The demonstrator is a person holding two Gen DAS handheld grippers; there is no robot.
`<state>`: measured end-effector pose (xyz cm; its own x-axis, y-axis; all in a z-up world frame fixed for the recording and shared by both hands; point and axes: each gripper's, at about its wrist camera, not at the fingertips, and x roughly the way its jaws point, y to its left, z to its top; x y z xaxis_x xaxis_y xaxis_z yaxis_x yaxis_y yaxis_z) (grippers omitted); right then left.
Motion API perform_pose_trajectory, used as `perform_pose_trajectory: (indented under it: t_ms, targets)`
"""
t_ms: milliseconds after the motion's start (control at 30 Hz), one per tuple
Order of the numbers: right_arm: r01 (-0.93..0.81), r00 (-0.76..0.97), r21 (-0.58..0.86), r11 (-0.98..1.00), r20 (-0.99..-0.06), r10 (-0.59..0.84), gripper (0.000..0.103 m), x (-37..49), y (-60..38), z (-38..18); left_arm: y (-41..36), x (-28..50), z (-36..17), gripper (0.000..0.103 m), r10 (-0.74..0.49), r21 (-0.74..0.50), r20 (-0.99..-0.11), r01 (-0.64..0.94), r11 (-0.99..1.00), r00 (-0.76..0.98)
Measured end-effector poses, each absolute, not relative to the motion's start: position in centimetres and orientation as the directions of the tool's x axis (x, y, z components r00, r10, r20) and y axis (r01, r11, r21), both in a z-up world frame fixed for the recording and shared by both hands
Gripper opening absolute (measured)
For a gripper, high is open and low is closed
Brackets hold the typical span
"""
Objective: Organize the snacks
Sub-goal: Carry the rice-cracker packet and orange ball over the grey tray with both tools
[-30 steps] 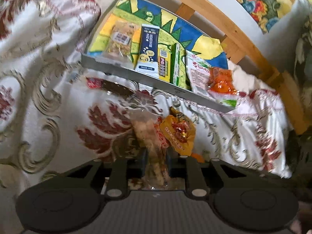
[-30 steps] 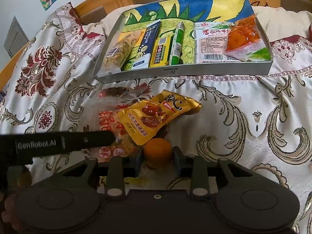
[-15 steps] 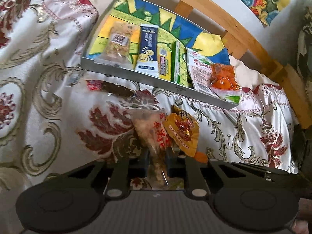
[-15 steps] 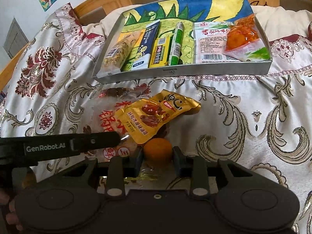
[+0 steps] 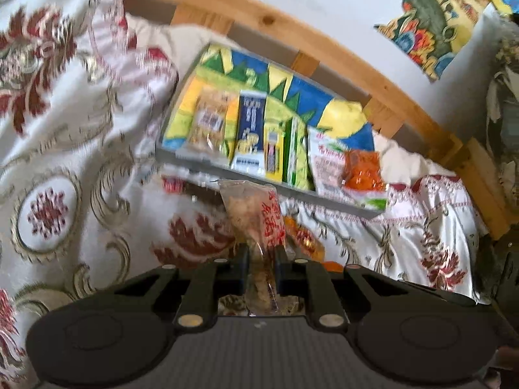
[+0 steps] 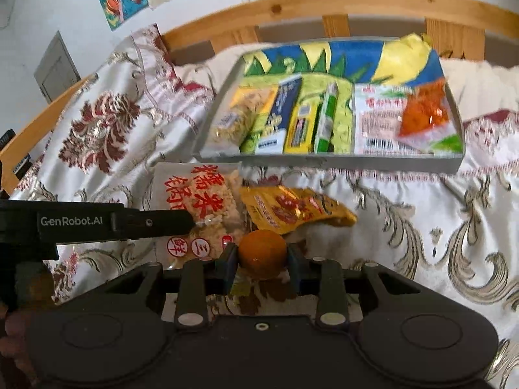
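1. Since a moment ago you have lifted both claws up off the bed (image 6: 421, 227), and the tray (image 6: 324, 163) now looks lower and farther off in both views. The clear rice-cracker bag (image 5: 256, 214) came up with your left claw (image 5: 261, 267), and the orange (image 6: 262, 253) came up with your right claw (image 6: 262, 259).
2. The bag could slip. It is thin and shiny, and your left claw pinches only its bottom end, so the heavy top can flop over or slide out if you swing fast.
3. The orange could roll out. It is round and only the two pads (image 6: 227, 259) hold its sides, so a quick tilt may drop it on the bed.
4. The tray already holds a row of snacks along its front, so setting things on top of them could knock packs out of line. Aim for the bare painted part at the back.
5. Your left claw is squeezed almost all the way shut on the bag.
6. Your right claw is part way open, with both pads pressing on the orange.
7. The yellow snack pack (image 6: 295, 209) lies on the bed, just in front of the tray.
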<state>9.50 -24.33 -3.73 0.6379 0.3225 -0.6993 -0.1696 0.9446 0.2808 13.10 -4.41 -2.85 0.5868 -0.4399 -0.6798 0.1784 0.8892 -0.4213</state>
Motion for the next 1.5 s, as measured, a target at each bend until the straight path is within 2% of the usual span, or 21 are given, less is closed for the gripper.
perform_pose_trajectory:
  t_ms: [400,700,1100,1500]
  targets:
    - [-0.204,0.769,0.204,0.957,-0.571,0.286,0.035,11.4,-26.2,-1.7,-5.4,16.5,-0.4,0.017,-0.434,-0.434,-0.593,0.185,0.882,0.678]
    - [-0.141,0.829,0.166,0.976,-0.519,0.209,0.035,15.4,-28.9,-2.0,-9.0,22.2,0.3,0.017,-0.462,-0.463,-0.525,0.216,0.86,0.715]
    - [-0.018,0.824,0.209,0.978,-0.551,0.133,0.035,19.6,-32.6,-3.7,-16.0,28.9,-2.6,0.017,-0.515,-0.448,-0.555,0.287,0.847,0.653]
    - [0.013,0.771,0.204,0.979,-0.626,0.121,0.035,21.2,-32.3,-6.3,-16.7,29.8,-5.5,0.017,-0.505,-0.437,-0.598,0.275,0.857,0.622]
